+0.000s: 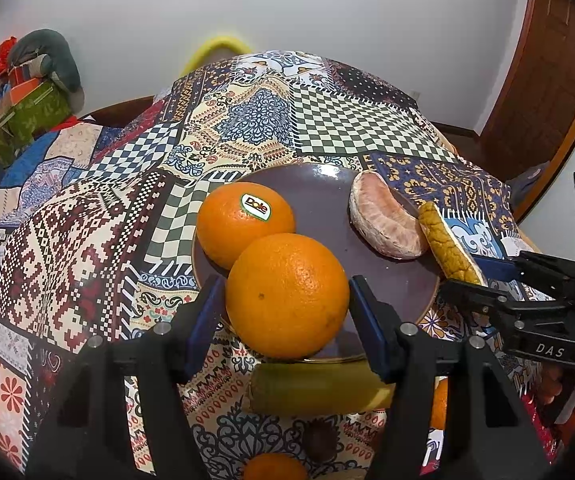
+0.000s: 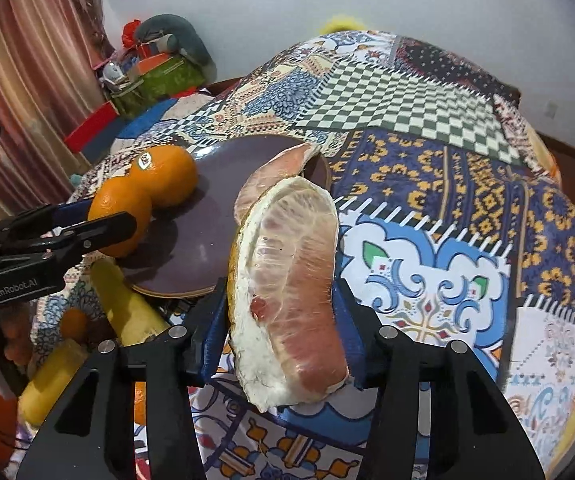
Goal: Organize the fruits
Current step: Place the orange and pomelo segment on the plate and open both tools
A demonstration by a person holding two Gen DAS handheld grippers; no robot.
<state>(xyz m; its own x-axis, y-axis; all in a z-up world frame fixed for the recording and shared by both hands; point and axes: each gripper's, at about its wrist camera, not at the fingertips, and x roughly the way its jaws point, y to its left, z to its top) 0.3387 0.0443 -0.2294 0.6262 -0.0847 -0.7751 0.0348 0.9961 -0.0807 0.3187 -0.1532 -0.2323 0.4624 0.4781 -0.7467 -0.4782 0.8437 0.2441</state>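
A purple plate [image 1: 319, 196] lies on the patchwork cloth. On it are an orange with a Dole sticker [image 1: 243, 224] and a peeled pomelo wedge [image 1: 383, 220]. My left gripper [image 1: 287, 304] is shut on a second orange [image 1: 287, 296], held at the plate's near rim. My right gripper [image 2: 279, 320] is shut on a pomelo wedge with yellow rind [image 2: 287, 300], just right of the plate [image 2: 207, 224]. The right gripper also shows in the left wrist view [image 1: 471, 276], holding its wedge [image 1: 447, 248].
A banana [image 1: 319, 388] and another orange [image 1: 275, 466] lie on the cloth below the left gripper. Bananas [image 2: 127, 304] show at the right view's lower left. Boxes and bags [image 1: 27, 92] are piled at the far left.
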